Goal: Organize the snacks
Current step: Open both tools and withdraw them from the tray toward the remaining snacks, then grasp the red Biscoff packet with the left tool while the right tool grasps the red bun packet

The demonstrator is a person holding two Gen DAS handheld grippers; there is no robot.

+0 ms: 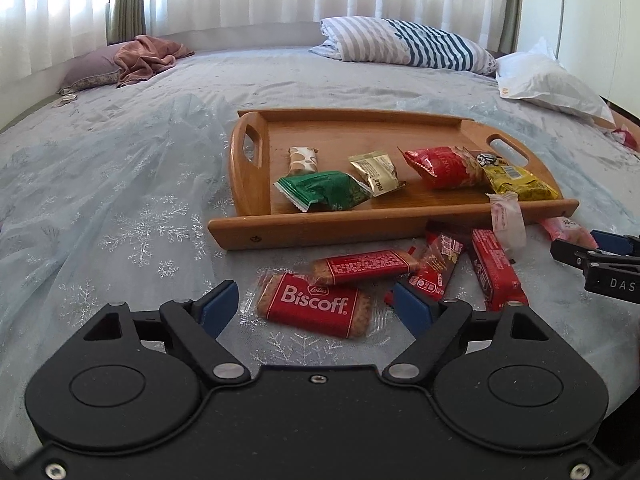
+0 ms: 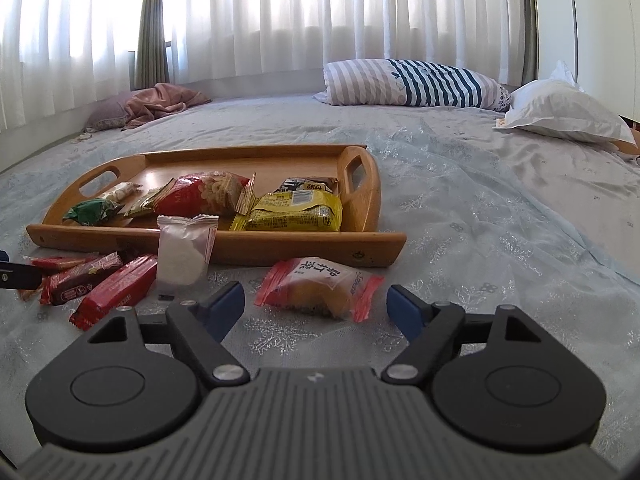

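A: Left wrist view. The left gripper [image 1: 316, 306] is spread wide and empty, framing the red Biscoff biscuit packet [image 1: 316, 309] at lower centre. The rectangular wooden tray with cut-out handles [image 1: 256, 232] sits mid-frame, several snacks already inside.

B: Right wrist view. The right gripper [image 2: 316, 306] is also wide and empty; the pink-and-clear wrapped cake [image 2: 320, 288] lies between its fingers, lower centre, tray upper left. Likely step: picking. Next: close, lift over the rim.

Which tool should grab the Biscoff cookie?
Left. The left tool is open with the Biscoff lying right between its fingers. The right tool is open too, but faces the pink snack.
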